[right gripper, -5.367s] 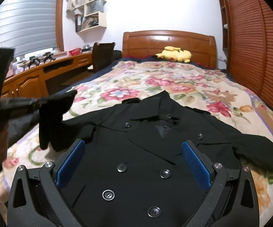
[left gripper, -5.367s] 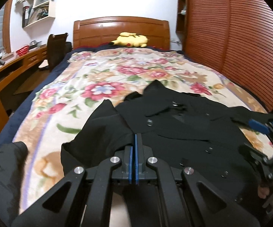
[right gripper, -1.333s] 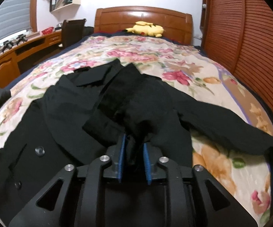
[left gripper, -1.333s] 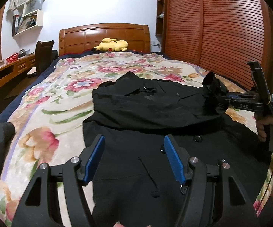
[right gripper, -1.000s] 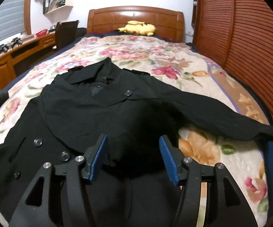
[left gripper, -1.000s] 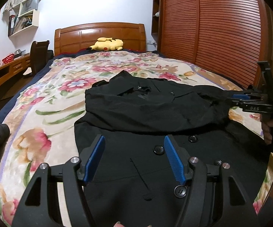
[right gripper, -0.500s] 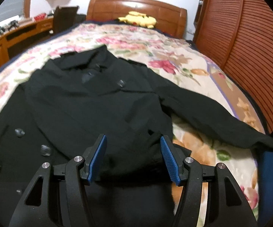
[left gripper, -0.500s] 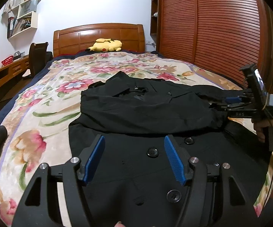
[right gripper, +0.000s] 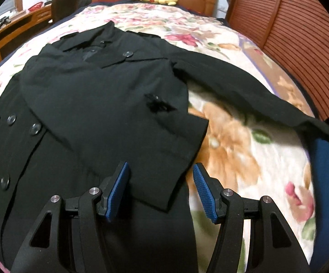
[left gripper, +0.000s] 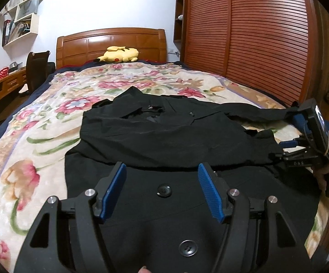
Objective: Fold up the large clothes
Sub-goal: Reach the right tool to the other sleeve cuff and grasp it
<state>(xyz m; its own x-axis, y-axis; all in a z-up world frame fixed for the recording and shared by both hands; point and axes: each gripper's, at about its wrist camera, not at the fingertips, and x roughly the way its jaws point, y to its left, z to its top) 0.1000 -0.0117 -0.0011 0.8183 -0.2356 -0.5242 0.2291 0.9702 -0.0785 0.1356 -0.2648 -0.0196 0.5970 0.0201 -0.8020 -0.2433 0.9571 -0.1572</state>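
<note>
A black double-breasted coat (left gripper: pixel 164 136) lies front up on the floral bedspread (left gripper: pixel 50 118). One sleeve is folded across its chest, its cuff (right gripper: pixel 176 141) lying at the coat's right edge. The other sleeve (right gripper: pixel 244 91) stretches out to the right over the bedspread. My left gripper (left gripper: pixel 162 191) is open and empty above the coat's lower front with its buttons. My right gripper (right gripper: pixel 161 191) is open and empty just short of the folded cuff; it also shows at the right edge of the left wrist view (left gripper: pixel 301 145).
A yellow plush toy (left gripper: pixel 119 55) lies by the wooden headboard (left gripper: pixel 112 43). A slatted wooden wardrobe (left gripper: pixel 255 34) runs along the right side of the bed. A desk and a dark chair (left gripper: pixel 37 68) stand to the left. A dark blue sheet (right gripper: pixel 326 170) shows at the bed's right edge.
My right gripper carried the sleeve across the coat, opened and let it go, then drew back. My left gripper stayed open over the lower front.
</note>
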